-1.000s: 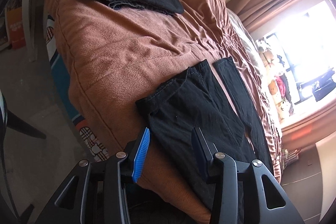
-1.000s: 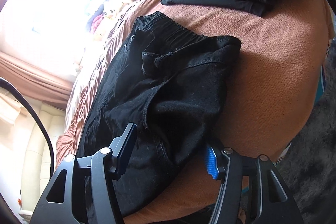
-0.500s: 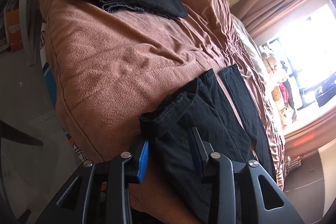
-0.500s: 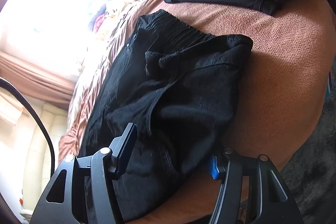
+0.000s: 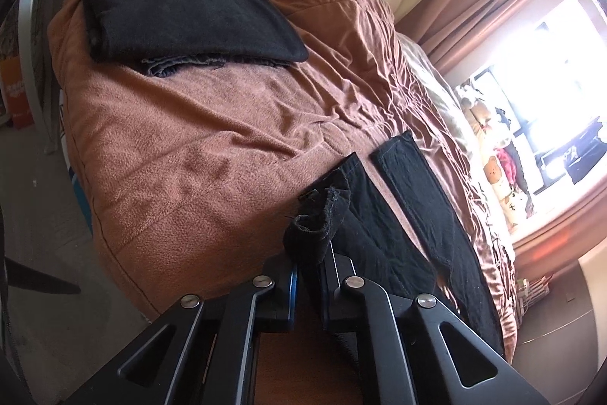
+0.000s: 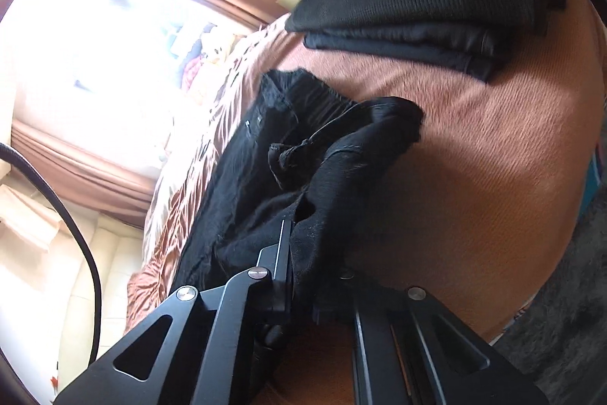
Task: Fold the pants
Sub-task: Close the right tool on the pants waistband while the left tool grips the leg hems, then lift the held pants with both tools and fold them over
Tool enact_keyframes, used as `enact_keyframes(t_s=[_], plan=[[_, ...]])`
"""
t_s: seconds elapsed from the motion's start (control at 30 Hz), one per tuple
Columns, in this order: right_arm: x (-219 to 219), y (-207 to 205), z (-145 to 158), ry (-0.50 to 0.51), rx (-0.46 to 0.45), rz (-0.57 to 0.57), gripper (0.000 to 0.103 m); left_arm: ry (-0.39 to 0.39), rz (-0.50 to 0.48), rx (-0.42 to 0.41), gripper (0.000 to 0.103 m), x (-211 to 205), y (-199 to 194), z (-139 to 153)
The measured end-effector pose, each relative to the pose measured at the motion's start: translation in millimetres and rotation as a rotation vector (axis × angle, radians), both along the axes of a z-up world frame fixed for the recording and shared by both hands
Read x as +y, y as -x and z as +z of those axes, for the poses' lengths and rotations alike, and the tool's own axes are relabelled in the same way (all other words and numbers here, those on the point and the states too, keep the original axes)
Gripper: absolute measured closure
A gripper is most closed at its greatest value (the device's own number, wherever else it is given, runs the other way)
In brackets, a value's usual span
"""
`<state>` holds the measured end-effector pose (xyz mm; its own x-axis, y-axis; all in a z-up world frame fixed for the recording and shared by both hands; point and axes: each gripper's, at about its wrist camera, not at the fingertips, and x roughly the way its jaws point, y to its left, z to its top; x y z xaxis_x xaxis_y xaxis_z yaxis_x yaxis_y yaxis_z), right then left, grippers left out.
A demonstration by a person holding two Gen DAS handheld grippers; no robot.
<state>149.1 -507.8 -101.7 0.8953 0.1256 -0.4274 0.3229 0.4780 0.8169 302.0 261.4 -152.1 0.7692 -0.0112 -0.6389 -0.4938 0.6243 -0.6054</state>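
Both tongs (image 5: 307,281) (image 6: 301,276) clamped (jaws just closed).

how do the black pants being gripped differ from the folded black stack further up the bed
The black pants lie spread out in a single layer, legs apart; the folded stack is a compact pile of layers. The pants are clamped at one end by the left gripper and at the other by the right gripper, with cloth bunched at the jaws; nothing touches the stack. Both are dark and rest on the brown blanket.
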Motion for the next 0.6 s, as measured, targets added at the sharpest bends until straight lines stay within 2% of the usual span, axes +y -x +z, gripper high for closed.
enact_keyframes(t_s=[0.13,0.33,0.6], plan=[[-1.6,15.2,15.4,0.028,-0.008,-0.031,0.101,-0.002,-0.001,-0.033,0.095,-1.1,1.5,14.3],[5.4,20.2,39.7,0.051,-0.060,-0.007,0.101,-0.035,-0.029,-0.085,0.096,-4.0,-12.9,46.9],[-6.6,-6.7,60.8,0.079,-0.115,0.037,0.101,-0.072,-0.073,-0.129,0.096,-4.4,-59.7,83.6]])
